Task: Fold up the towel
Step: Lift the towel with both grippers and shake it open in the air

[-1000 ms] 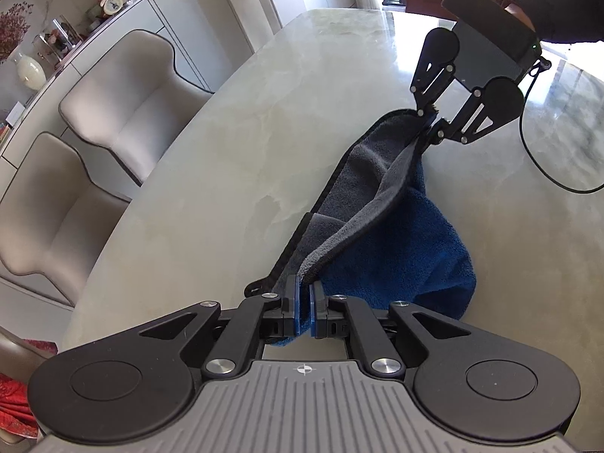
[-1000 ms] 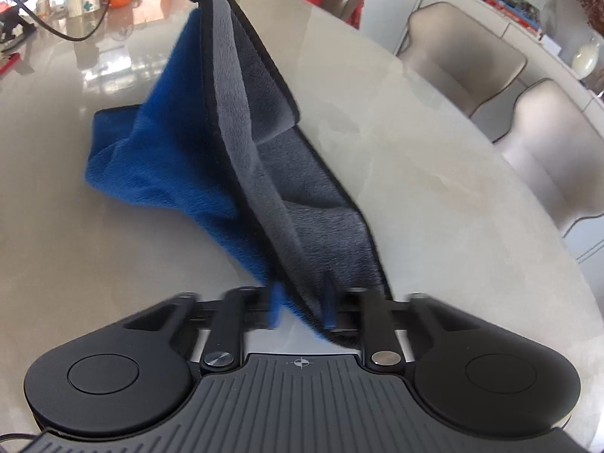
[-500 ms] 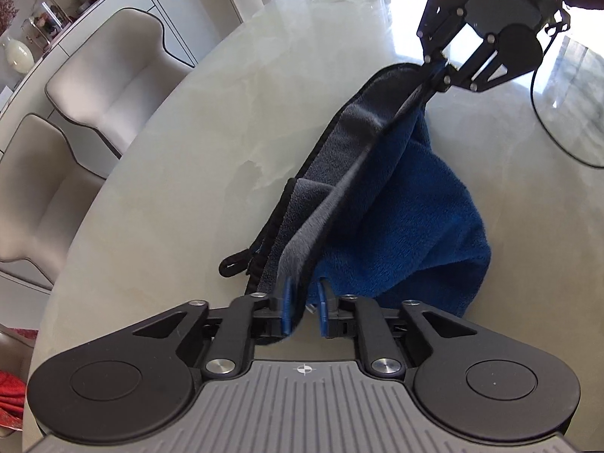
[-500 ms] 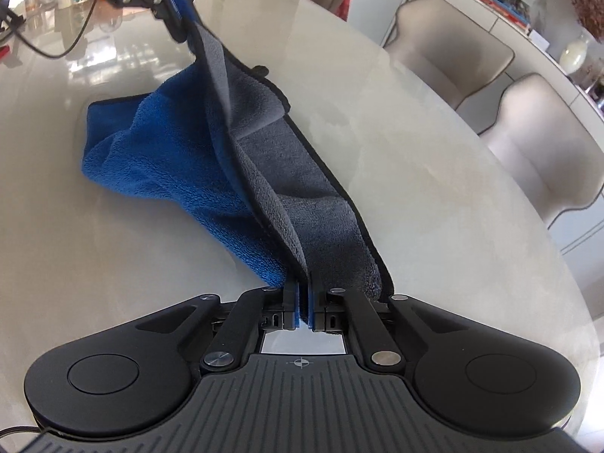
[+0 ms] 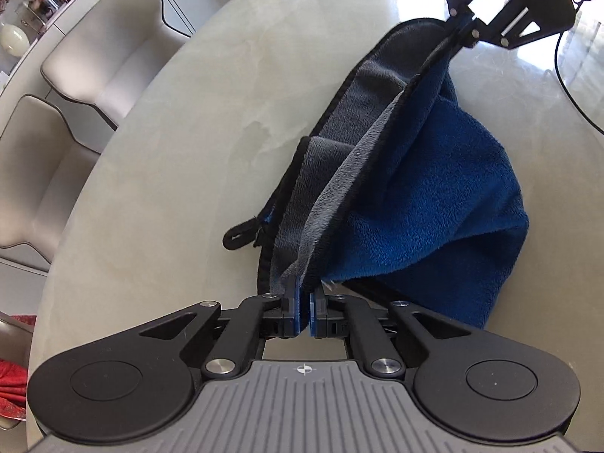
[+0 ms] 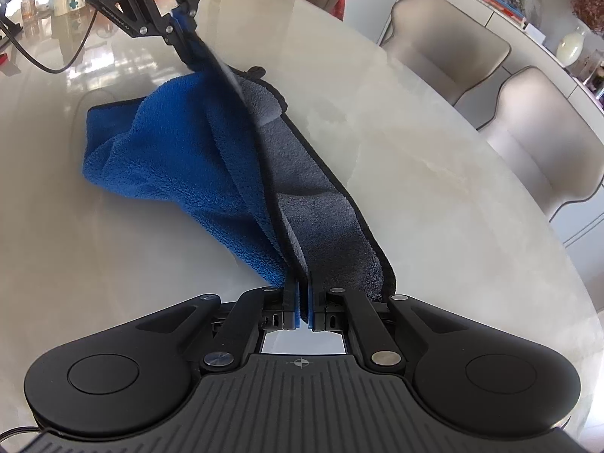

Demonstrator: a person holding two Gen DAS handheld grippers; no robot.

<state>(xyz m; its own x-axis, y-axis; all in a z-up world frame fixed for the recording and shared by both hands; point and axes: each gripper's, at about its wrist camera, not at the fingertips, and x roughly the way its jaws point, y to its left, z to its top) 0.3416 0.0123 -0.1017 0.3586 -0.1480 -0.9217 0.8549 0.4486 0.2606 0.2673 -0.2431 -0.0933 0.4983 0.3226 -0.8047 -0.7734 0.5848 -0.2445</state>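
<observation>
2 corners of blue-grey towel (image 5: pixel 434 173) pinched, left hand-held gripper (image 5: pixel 305 294), right hand-held gripper (image 6: pixel 303 290); no legible writing

Your towel (image 5: pixel 434 188) is plush cloth: deep fuzzy blue pile on one face, shorter grey nap on the other, w/ smooth black bound trim and a black hanging loop (image 5: pixel 241 232). Table (image 5: pixel 188 132) under it is polished pale stone, marble-looking, glossy enough to mirror the window light. Your left gripper (image 5: pixel 304 307) and right gripper (image 6: pixel 304 307) are matt black plastic w/ shiny metal pivot pins; blue finger pads (image 6: pixel 298 302), ribbed grey housing. Chairs (image 6: pixel 445 41) look like smooth, matt beige upholstery.
</observation>
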